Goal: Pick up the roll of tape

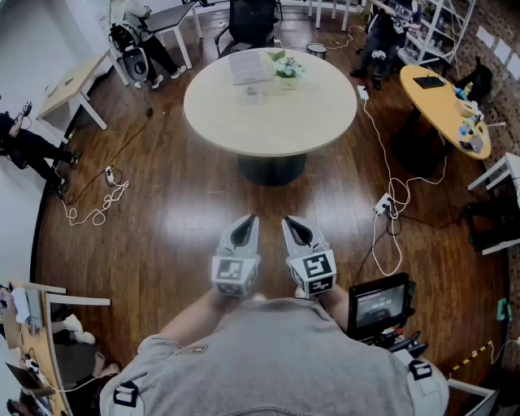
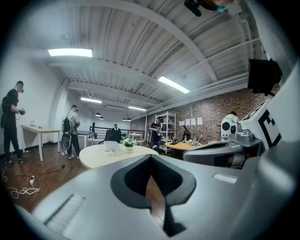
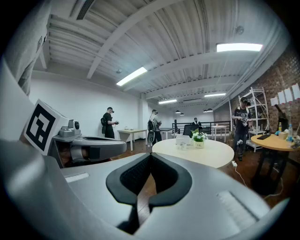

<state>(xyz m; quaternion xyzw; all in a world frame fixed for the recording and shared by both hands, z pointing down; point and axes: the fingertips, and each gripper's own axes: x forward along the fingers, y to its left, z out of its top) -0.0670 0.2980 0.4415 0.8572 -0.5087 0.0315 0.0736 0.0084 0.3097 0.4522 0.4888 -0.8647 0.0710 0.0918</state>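
A round beige table (image 1: 309,114) stands across the wooden floor ahead of me. On it sit a white box (image 1: 247,67), a small potted plant (image 1: 288,68) and a small clear round thing (image 1: 253,95) that may be the roll of tape; it is too small to tell. My left gripper (image 1: 246,219) and right gripper (image 1: 291,221) are held side by side close to my body, well short of the table, both shut with nothing between the jaws. The table (image 2: 101,154) also shows beyond the shut left gripper (image 2: 150,156), and the table (image 3: 213,152) beyond the shut right gripper (image 3: 150,155).
White cables and power strips (image 1: 382,205) trail over the floor right of the table, and more cable (image 1: 97,211) lies at the left. An oval wooden table (image 1: 443,106) stands at the right, a black chair (image 1: 250,20) behind the round table. People stand around the edges. A screen device (image 1: 379,303) sits at my right.
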